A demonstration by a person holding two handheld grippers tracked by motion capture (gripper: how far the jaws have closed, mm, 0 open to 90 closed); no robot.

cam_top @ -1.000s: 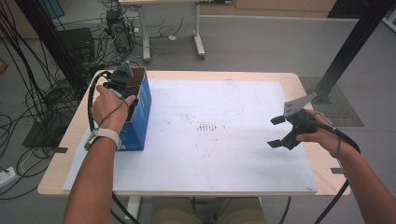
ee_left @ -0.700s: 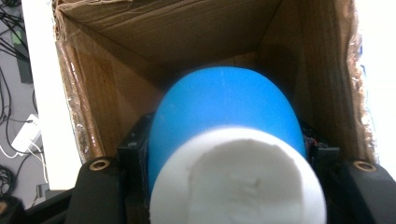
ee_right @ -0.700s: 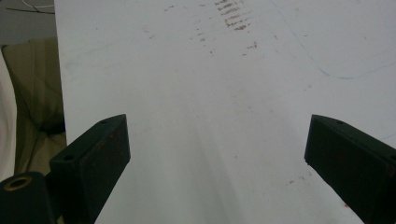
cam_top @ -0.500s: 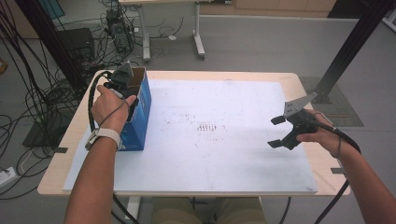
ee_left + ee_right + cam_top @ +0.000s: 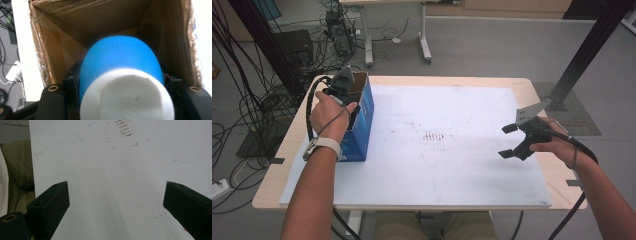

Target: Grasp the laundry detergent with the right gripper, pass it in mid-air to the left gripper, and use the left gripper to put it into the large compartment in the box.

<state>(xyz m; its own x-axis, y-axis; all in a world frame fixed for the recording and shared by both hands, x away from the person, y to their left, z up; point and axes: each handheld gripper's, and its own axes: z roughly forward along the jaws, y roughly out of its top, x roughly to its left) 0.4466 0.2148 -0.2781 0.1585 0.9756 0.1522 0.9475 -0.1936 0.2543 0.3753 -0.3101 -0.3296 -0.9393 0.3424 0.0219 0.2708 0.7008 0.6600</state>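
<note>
Held thing: a blue rounded object with a white, foam-like flat end facing the camera; smooth and plain
Where it sits: between the left gripper jaws, down in the mouth of the open cardboard box at the table's left edge
Left jaws: drawn in tight against the blue object's sides
Right gripper: jaws spread wide with nothing between them, held above the white sheet at the right side
High view: blue outer box wall, both forearms, a pale wristband
Left gripper view: brown corrugated inner walls
Right gripper view: reddish-brown smudges and a faint blue line on the sheet
Writing: none readable
</note>
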